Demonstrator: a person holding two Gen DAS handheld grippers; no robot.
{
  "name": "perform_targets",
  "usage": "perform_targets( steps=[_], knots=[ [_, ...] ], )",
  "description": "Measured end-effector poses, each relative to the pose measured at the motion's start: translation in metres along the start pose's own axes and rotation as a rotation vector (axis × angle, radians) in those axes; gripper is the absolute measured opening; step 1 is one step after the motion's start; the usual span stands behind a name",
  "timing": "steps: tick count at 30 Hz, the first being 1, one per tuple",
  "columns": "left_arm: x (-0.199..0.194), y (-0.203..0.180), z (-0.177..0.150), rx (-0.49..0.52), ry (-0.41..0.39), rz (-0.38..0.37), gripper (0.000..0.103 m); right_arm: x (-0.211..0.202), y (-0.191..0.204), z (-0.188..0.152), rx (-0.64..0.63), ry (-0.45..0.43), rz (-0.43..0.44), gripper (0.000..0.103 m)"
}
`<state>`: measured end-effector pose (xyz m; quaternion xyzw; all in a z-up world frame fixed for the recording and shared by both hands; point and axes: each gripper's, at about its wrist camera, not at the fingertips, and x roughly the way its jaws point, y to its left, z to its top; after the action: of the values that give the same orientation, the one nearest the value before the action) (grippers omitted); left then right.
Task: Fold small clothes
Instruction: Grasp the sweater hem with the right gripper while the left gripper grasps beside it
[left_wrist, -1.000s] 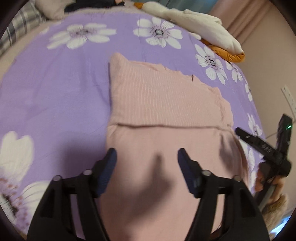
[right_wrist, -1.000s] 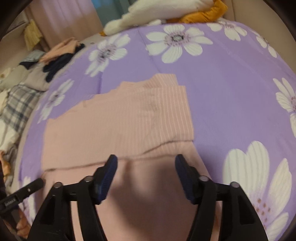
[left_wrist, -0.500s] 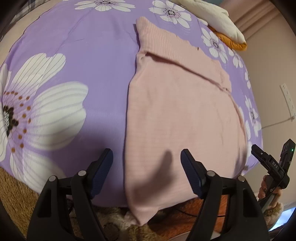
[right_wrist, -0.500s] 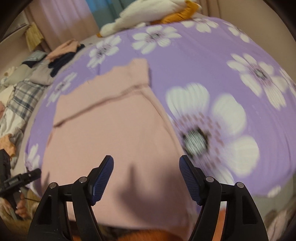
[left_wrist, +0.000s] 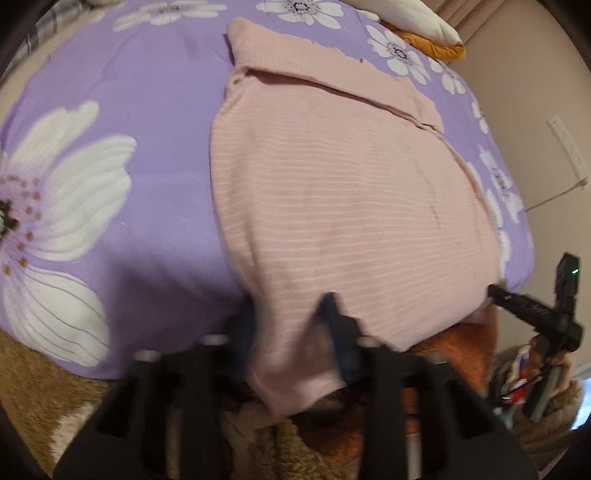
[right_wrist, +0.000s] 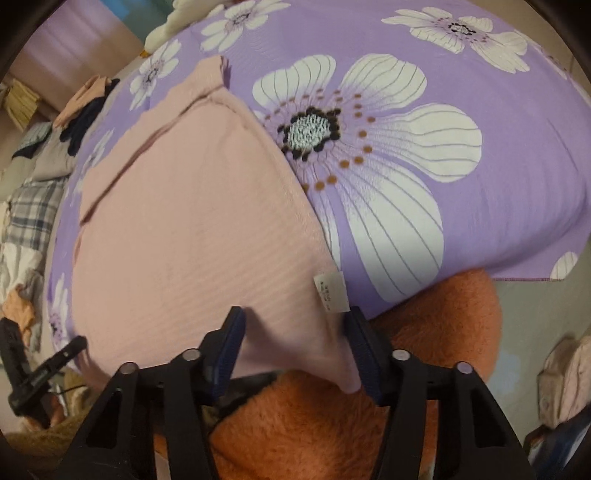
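Both wrist cameras looked steeply down from close above the bed's near edge, sharing the ribbed pink knit garment (left_wrist: 347, 192) (right_wrist: 192, 229) on the purple flowered bedsheet (left_wrist: 147, 110) (right_wrist: 498, 92).

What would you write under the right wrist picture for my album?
Right tool closing around pink cloth's corner on flowery purple sheet.
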<state>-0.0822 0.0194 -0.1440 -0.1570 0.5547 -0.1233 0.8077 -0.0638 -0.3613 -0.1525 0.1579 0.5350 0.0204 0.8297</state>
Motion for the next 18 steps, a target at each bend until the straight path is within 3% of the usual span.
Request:
perform_targets(
  steps=[3, 6, 13, 15, 18],
  knots=[
    [0.0, -0.003, 0.0, 0.003, -0.003, -0.004, 0.01, -0.003, 0.01, 0.001, -0.052, 0.015, -0.008, 0.016],
    [-0.007, -0.008, 0.002, 0.01, -0.017, -0.017, 0.009, -0.011, 0.02, 0.002, -0.093, 0.012, 0.017, 0.006],
    [-0.03, -0.007, 0.023, -0.035, -0.047, -0.116, 0.009, -0.047, 0.044, 0.031, -0.133, -0.076, 0.278, 0.002],
    [-0.038, -0.006, 0.032, -0.048, -0.069, -0.16, 0.009, -0.053, 0.045, 0.038, -0.135, -0.103, 0.317, 0.002],
    [-0.041, -0.009, 0.044, -0.051, -0.087, -0.154, 0.009, -0.057, 0.052, 0.06, -0.168, -0.146, 0.326, 0.002]
  ],
)
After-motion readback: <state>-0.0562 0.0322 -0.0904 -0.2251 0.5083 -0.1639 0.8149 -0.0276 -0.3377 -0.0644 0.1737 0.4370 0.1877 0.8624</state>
